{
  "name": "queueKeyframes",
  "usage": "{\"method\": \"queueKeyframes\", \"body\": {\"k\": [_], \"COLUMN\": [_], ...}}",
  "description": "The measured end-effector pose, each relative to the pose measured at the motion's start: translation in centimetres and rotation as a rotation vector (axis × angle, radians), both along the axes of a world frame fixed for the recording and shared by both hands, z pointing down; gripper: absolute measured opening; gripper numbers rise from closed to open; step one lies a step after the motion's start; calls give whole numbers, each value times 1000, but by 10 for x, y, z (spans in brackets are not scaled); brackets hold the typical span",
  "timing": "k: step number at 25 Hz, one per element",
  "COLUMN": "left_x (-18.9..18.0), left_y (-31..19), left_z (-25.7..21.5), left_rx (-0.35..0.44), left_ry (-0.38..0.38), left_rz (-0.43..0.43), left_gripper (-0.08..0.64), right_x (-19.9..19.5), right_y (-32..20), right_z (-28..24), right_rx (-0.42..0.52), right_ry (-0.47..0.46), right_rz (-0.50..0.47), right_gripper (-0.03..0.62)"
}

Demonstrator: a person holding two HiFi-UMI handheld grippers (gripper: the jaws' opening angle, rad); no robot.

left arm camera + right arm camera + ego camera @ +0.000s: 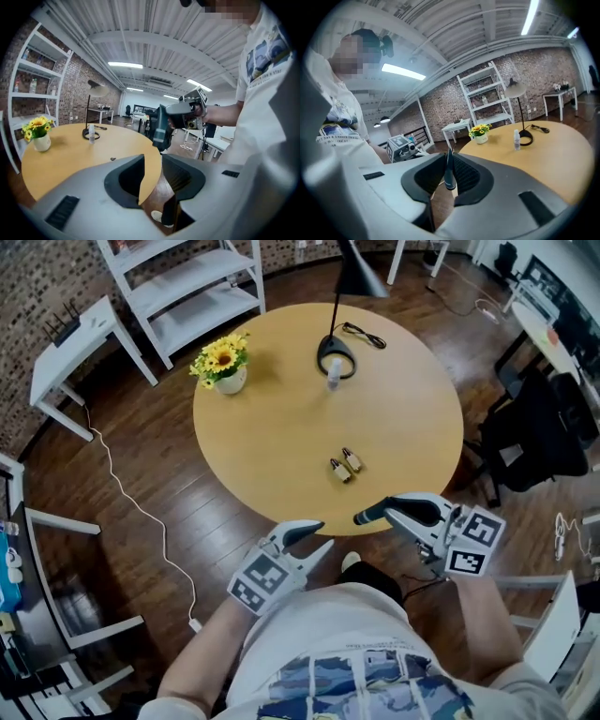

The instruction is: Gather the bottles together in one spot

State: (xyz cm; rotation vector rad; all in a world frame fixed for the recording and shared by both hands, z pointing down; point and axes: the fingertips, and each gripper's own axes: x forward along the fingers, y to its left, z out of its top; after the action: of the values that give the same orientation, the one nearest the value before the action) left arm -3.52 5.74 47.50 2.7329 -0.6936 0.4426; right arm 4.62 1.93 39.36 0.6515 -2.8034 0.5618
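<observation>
A clear bottle (334, 373) stands upright beside the lamp base at the far side of the round wooden table (281, 437). Two small bottles (339, 471) (352, 459) lie close together near the table's front edge. My left gripper (322, 534) hovers just off that front edge with its jaws slightly open and empty; through its gap (152, 173) I see the table rim and floor. My right gripper (364, 517) is shut with nothing visibly held, right of the left one and just short of the small bottles. The clear bottle (516, 139) also shows far off in the right gripper view.
A pot of yellow flowers (225, 367) sits at the table's far left. A black desk lamp (337, 352) with a cord stands at the back. White shelves (187, 287) and a white side table (80, 338) lie beyond. A dark chair (539, 442) stands right.
</observation>
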Motion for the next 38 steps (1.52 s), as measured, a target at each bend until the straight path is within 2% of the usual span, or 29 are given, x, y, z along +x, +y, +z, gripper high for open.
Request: {"method": "queueKeyframes", "body": {"k": [4,9,13,17,22,26,32,38], "left_x": [-36,-69,-72,-68,-55,-50,-56,-57], "left_y": [8,-9,-28,-53,-92,-111,-123,-123], "left_z": [26,47,44,45,26,26,35,43], "left_rx": [-140,-269,-297,-315,-332,-350,-384,-422], "left_ry": [-32,-31,26,17,55,32,0,-32], "left_rz": [-74,-238,-326,-381,-474,-558,-685,-776], "left_gripper": [123,123,121,121,121,121,121,121], "right_x": [14,31,48,62,67,71,66,55], "right_y": [-16,-58,-112,-171,-251,-312,-394,-454], "right_z": [7,9,22,42,59,76,119,171], "right_rx": [82,142,168,174,183,199,213,193], "right_ry": [154,251,302,314,318,321,298,304], "right_rz": [31,62,64,55,-1,-26,-5,13], "right_gripper": [43,43,43,43,43,43,43,43]}}
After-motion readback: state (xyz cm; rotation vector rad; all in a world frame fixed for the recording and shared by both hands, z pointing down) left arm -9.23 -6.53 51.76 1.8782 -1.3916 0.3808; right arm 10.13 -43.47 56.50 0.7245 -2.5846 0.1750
